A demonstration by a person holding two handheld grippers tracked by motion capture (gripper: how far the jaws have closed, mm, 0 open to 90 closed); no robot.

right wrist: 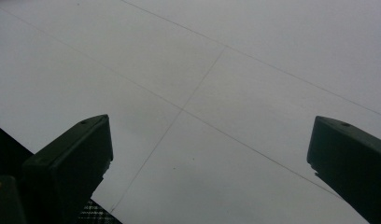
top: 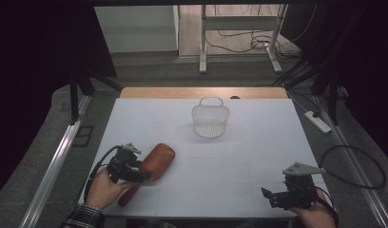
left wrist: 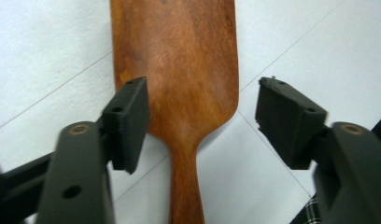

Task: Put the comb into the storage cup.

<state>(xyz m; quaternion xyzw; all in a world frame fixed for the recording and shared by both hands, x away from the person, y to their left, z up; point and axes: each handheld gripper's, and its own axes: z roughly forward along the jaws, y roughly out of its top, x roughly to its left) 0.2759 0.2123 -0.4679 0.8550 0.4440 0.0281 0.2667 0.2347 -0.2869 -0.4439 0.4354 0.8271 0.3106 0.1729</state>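
Note:
A brown wooden paddle (top: 159, 159) with a broad blade and a thin handle lies on the white table (top: 258, 142) at the front left, blade pointing away and to the right. My left gripper (top: 145, 175) hovers over the spot where blade meets handle. In the left gripper view the paddle (left wrist: 179, 70) runs up between the jaws; my left gripper (left wrist: 202, 84) is open, with one pad close to the blade's edge and the other well apart from it. My right gripper (top: 268, 195) stands at the front right, pointing left. It (right wrist: 212, 121) is open wide over bare table.
A white mesh basket (top: 210, 121) with a handle stands upright near the middle back of the table. A wooden strip (top: 201, 92) borders the far edge. On the floor at the right lie a power strip (top: 318, 121) and a looped cable (top: 358, 166).

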